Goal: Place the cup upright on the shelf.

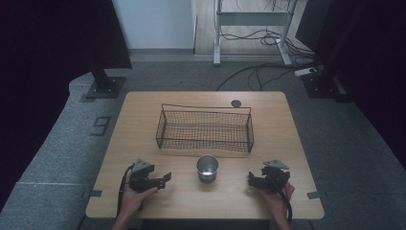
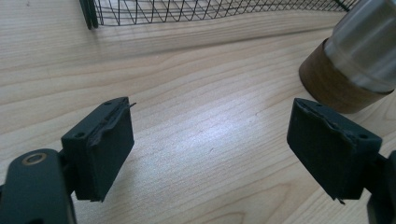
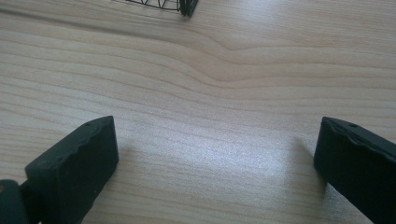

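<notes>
High view: wooden table, wire basket, grey carpet around.

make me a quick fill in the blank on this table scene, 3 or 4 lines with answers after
1. The metal cup stands between the two grippers, on the near side of the wire ____.
2. The jaws of the left gripper are ____.
3. The wire basket holds ____.
4. The right gripper hovers over bare ____.

Answers: basket; open; nothing; table

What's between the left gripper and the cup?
Nothing: in the high view, bare tabletop separates the left gripper from the cup. The left gripper view shows the same bare wood.
</notes>
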A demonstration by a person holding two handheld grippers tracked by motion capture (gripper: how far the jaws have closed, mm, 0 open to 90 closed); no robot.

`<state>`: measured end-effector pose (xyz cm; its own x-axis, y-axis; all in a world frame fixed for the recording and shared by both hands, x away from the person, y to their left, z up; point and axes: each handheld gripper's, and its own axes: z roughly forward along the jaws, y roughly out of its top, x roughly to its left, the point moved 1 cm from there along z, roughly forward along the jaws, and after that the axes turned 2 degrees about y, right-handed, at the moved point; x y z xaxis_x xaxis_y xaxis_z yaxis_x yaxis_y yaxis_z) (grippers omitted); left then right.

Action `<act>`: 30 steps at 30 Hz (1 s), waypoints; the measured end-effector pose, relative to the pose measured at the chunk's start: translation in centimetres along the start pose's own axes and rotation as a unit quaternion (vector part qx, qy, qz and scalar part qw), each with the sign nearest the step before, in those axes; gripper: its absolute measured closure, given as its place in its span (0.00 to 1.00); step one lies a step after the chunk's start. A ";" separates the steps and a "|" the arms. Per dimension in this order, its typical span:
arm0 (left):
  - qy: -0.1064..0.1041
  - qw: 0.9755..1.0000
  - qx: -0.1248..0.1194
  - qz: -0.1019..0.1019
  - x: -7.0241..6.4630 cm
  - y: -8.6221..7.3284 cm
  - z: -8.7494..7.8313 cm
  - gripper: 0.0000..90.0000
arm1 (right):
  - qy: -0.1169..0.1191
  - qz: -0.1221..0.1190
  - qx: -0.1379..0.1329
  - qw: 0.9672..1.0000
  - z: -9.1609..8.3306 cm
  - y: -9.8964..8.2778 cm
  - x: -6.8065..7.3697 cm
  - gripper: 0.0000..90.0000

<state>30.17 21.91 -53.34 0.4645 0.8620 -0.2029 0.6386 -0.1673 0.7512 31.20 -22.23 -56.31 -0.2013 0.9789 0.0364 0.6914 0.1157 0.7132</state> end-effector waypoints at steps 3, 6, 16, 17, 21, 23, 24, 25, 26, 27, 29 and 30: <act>0.000 1.000 -0.001 -0.001 0.1 0.0 -0.1 0.17 | 0.001 -0.001 0.000 1.000 0.0 0.0 0.0 0.00; 0.001 1.000 0.002 -0.002 0.2 0.0 0.0 0.17 | 0.001 -0.001 0.000 1.000 0.0 0.0 0.0 0.00; -0.006 1.000 -0.003 0.002 -0.3 0.1 -0.4 0.17 | 0.001 -0.002 -0.001 1.000 -0.1 -0.1 -0.1 0.00; -0.004 1.000 -0.003 0.003 -0.3 0.0 -0.5 0.17 | 0.001 -0.002 -0.001 1.000 -0.1 -0.1 0.0 0.00; 0.002 1.000 -0.002 0.002 -0.3 -0.1 -0.6 0.17 | 0.004 -0.005 0.000 1.000 0.0 0.0 0.0 0.00; 0.002 1.000 -0.002 0.000 -0.4 -0.1 -0.6 0.17 | 0.006 -0.007 0.000 1.000 0.0 0.0 0.0 0.00; -0.001 1.000 -0.003 0.000 -0.5 0.0 -0.7 0.17 | 0.006 -0.007 0.000 1.000 0.0 0.0 0.0 0.00; 0.000 1.000 -0.003 0.000 -0.5 0.0 -0.7 0.17 | 0.008 -0.008 -0.001 1.000 0.0 0.0 0.0 0.00; -0.003 1.000 -0.007 0.002 -0.7 0.2 -0.8 0.17 | 0.009 -0.009 -0.001 1.000 0.0 0.0 0.0 0.01; -0.003 1.000 -0.007 0.002 -0.7 0.2 -0.8 0.17 | 0.009 -0.009 -0.001 1.000 0.0 0.0 0.0 0.01; 0.002 1.000 -0.008 0.012 -1.0 0.6 -1.0 0.17 | 0.011 -0.010 -0.001 1.000 0.0 0.0 0.0 0.00; 0.007 1.000 -0.010 0.019 -1.1 0.7 -1.2 0.17 | 0.011 -0.011 -0.001 1.000 0.0 0.0 0.0 0.00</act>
<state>29.38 21.36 -51.84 0.4802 0.8614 -0.1654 0.6075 -0.1906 0.7711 31.17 -22.25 -56.30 -0.2321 0.9720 0.0367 0.6857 0.1367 0.7149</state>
